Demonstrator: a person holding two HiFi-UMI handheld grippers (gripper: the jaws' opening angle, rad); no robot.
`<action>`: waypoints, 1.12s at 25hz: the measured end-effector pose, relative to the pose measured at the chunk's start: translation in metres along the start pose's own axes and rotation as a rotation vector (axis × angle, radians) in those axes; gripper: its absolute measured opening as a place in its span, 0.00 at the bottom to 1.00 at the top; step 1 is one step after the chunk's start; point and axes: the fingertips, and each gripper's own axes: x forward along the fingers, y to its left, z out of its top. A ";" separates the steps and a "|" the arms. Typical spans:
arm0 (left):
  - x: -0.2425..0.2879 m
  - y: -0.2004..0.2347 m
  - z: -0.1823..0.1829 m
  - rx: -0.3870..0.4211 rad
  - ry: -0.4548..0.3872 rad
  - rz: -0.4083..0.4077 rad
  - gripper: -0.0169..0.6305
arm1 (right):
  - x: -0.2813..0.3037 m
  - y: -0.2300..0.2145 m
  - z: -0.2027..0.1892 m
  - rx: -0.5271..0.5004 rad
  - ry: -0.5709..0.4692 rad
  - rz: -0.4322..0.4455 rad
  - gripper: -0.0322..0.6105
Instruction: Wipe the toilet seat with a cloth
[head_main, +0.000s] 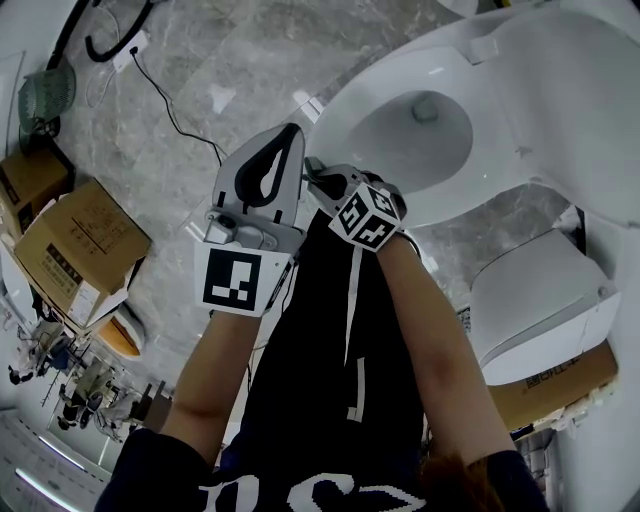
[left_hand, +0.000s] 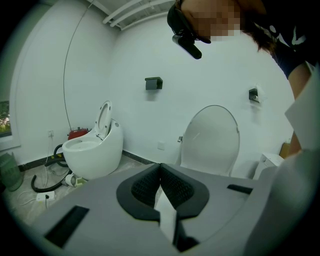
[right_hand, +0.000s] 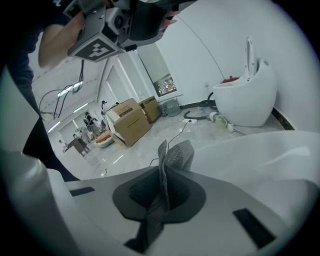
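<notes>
Cloth: grey, pinched between the pressed-together jaws of the right gripper, at the near rim of the toilet seat. Left gripper: jaws pressed together, raised beside the right gripper, clear of the seat.

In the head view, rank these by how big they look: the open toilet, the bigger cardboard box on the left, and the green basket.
1. open toilet, by far the largest
2. cardboard box, clearly smaller
3. green basket, smallest
</notes>
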 end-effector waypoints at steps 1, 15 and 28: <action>-0.001 0.001 0.000 0.005 0.003 -0.002 0.06 | 0.000 0.001 0.000 -0.053 0.003 0.005 0.09; 0.002 0.012 0.004 -0.005 0.000 0.004 0.06 | 0.000 -0.041 0.025 -0.248 -0.004 -0.055 0.09; 0.006 0.012 0.009 -0.033 -0.012 0.009 0.06 | -0.025 -0.101 0.035 -0.191 -0.027 -0.206 0.09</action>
